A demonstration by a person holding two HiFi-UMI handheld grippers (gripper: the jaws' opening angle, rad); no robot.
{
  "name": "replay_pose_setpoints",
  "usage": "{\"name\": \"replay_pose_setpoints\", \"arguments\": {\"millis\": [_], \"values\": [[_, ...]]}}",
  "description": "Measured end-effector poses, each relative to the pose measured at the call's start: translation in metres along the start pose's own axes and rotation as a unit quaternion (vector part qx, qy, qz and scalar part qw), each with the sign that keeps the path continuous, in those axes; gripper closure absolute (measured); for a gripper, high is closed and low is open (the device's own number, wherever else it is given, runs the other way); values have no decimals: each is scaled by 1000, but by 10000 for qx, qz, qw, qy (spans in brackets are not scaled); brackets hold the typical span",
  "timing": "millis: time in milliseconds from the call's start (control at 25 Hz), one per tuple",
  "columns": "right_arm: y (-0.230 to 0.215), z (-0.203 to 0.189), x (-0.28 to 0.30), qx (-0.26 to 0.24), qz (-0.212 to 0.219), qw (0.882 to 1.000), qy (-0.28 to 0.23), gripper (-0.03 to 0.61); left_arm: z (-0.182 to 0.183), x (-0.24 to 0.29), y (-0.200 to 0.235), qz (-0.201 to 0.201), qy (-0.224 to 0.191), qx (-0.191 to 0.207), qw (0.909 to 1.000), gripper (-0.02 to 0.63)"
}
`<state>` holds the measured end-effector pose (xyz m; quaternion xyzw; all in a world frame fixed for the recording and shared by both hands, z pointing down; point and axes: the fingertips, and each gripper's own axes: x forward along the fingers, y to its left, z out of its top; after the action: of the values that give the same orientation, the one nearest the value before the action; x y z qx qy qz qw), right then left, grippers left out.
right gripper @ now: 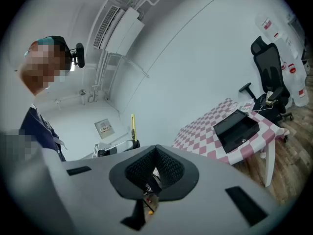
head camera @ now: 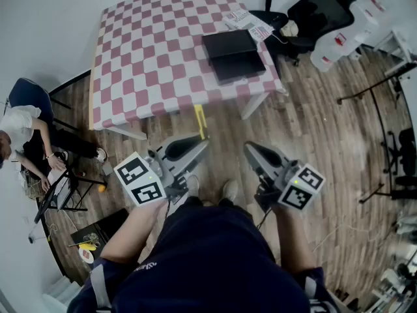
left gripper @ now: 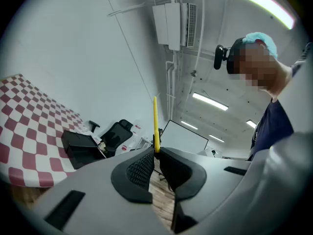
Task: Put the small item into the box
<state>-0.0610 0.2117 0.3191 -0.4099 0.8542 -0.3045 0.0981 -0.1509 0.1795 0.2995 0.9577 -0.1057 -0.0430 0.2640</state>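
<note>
the wooden floor [head camera: 326,142] fills the lower head view and carries everything else. the table [head camera: 140,57], under a pink-and-white checked cloth, is the landmark: you stand on its near side, off its edge, with both tools over bare boards.

beyond the table's far right corner stands a black office chair [head camera: 319,8], with white water jugs [head camera: 342,38] further to the right. a seated person [head camera: 26,132] is off the table's left side.

the black box [head camera: 231,54] lies open on the table's right part, close to that edge, with papers [head camera: 247,21] just behind it at the far right corner. the same box shows in the left gripper view [left gripper: 80,146] and in the right gripper view [right gripper: 237,129].

your left gripper [head camera: 202,142] points at the table's near edge. its jaws pinch the lower end of the small item, a thin yellow strip [head camera: 199,119], between their tips. the strip stands upright above the pads [left gripper: 155,121], short of the table and well apart from the box. it also shows from the other tool [right gripper: 132,126].

your right gripper [head camera: 249,147] sits beside the left, also off the near edge, jaws pressed together pad on pad [right gripper: 155,148].
</note>
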Motion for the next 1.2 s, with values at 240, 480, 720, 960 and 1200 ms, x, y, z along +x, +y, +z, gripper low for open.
{"name": "replay_pose_setpoints", "arguments": {"millis": [240, 480, 720, 960, 1200], "values": [[-3, -1, -1, 13, -3, 10000, -5, 563, -2, 3, 1, -13, 15, -16, 10000, 554], [-9, -3, -5, 148, 68, 9999, -31, 563, -9, 10, -1, 17, 61, -26, 10000, 554], [-19, 3, -18, 289, 187, 9994, 29, 561, -12, 28, -11, 95, 82, -12, 9999, 554], [-26, 23, -44, 265, 280, 9992, 53, 561, -7, 51, -31, 169, 46, 65, 9998, 554], [-59, 31, -77, 262, 309, 9992, -68, 561, -23, 86, -39, 155, 17, 178, 9997, 554]]}}
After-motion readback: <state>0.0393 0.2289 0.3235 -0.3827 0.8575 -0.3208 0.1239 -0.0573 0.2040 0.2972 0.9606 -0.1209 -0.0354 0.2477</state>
